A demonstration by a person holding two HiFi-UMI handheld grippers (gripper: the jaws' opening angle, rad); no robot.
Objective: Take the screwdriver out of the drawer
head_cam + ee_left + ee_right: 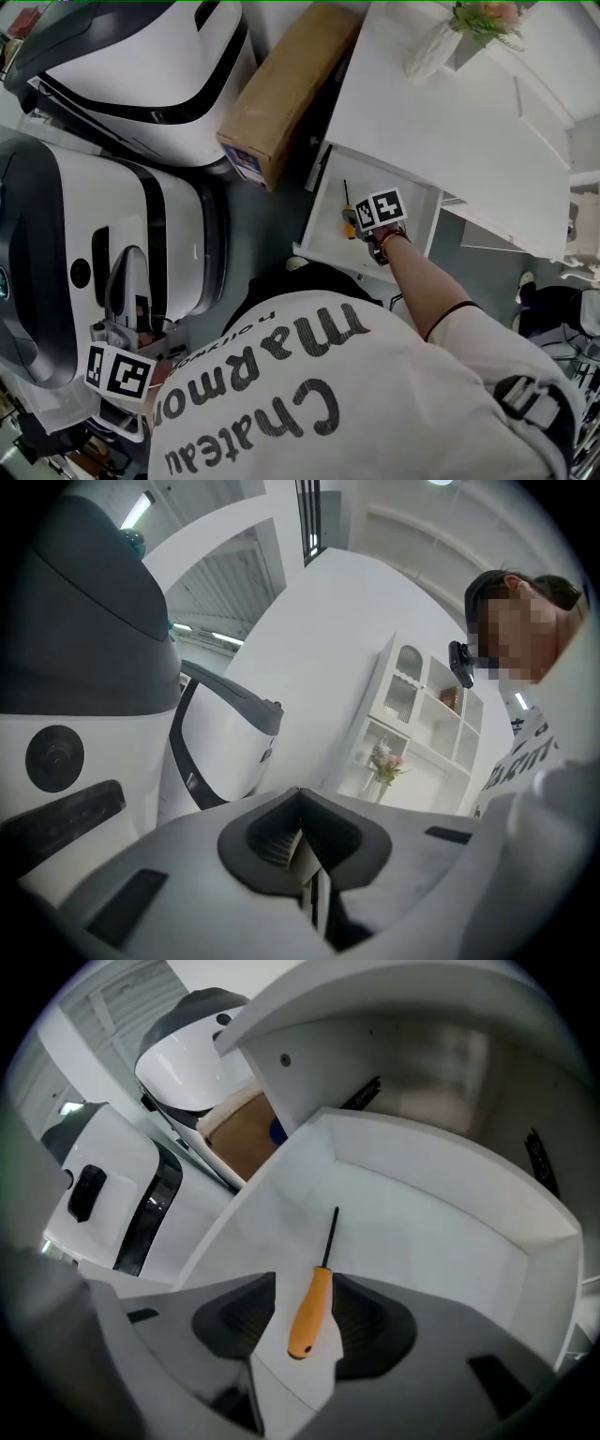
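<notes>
The screwdriver [348, 217], orange-handled with a thin black shaft, lies flat on the floor of the open white drawer [412, 199]. My right gripper [362, 223] reaches steeply down into that drawer. In the right gripper view the screwdriver [312, 1309] lies lengthwise between the two dark pads of the right gripper [305, 1290], handle nearest the camera. The jaws stand open with the pads apart from the handle. The drawer wall [450, 1208] curves behind it. My left gripper [131, 330] is at the lower left, by a white machine. In its own view the left gripper [302, 844] has its pads together on nothing.
Two large white machines with black trim [141, 75] [94, 244] stand left of the drawer. A brown cardboard box [281, 89] leans between them and the white cabinet top [441, 112]. A vase of flowers [473, 26] sits on that cabinet.
</notes>
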